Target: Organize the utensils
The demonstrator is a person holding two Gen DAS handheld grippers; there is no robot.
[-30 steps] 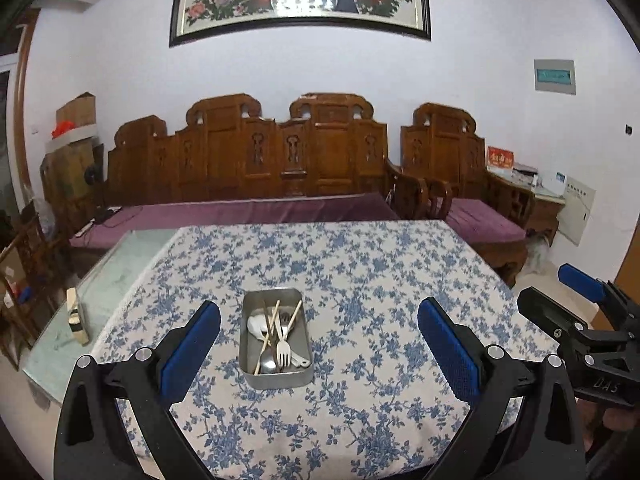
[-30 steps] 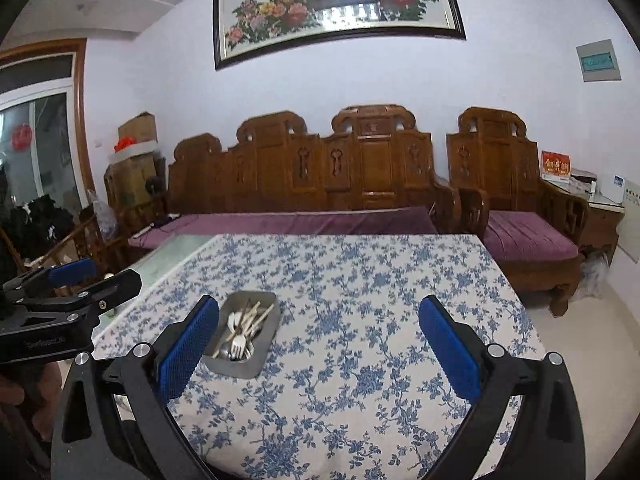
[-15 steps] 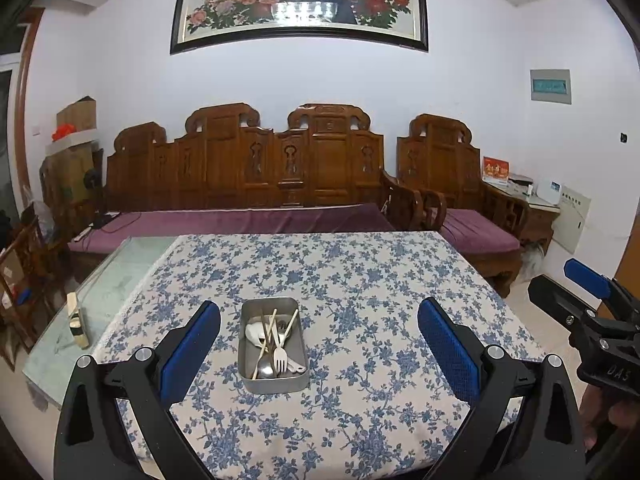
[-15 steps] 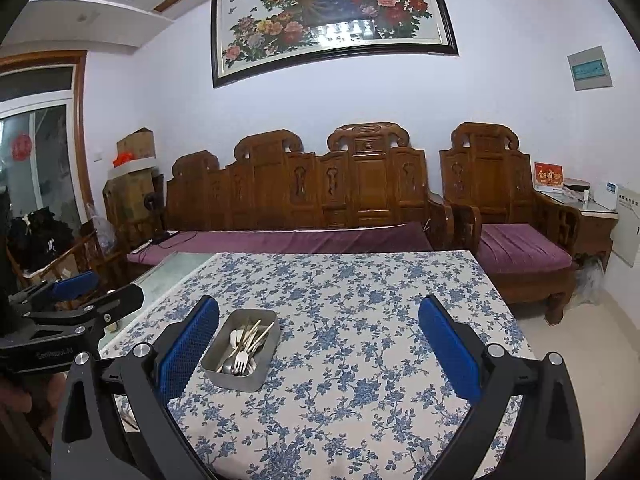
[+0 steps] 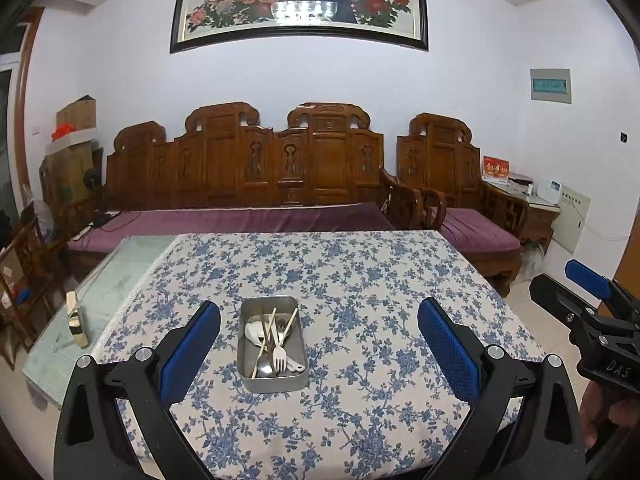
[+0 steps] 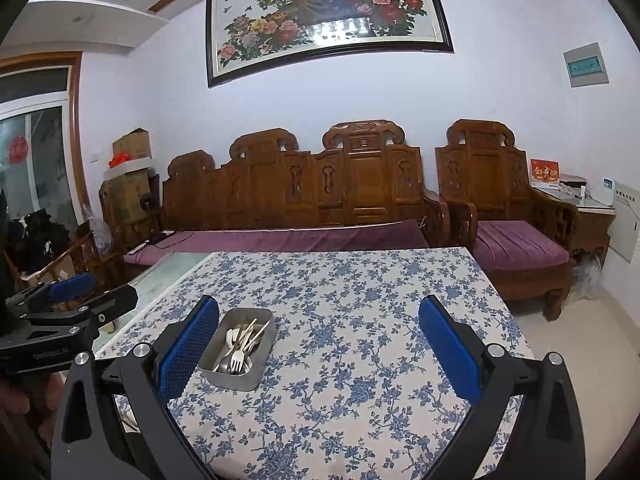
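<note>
While both grippers hang above the near edge of the table, their jaws stand spread wide and hold nothing: the left gripper (image 5: 319, 346) frames a metal tin (image 5: 273, 380) between its blue pads (image 5: 191, 351), and the right gripper (image 6: 319, 346) has the tin (image 6: 256, 376) just inside its left pad (image 6: 188, 350). Utensils (image 5: 272, 340) lie jumbled in the tin: a white fork, pale spoons and light chopsticks, some leaning on the far rim. Under the tin lies a cloth (image 5: 360, 288) of white with blue flowers, covering most of the table; left of the left jaw a strip of bare glass top (image 5: 108, 280) shows, with a small pale block (image 5: 76, 322) standing on it. Beyond the far edge stands a carved wooden bench (image 5: 248, 164) with a purple cushion, and to its right a matching armchair (image 6: 504, 208). Farther right is a side table (image 6: 592, 208) with small items. Boxes (image 6: 128, 172) are stacked at the far left. Above the bench hangs a framed peacock-and-peony picture (image 6: 324, 16) on the pale wall.
</note>
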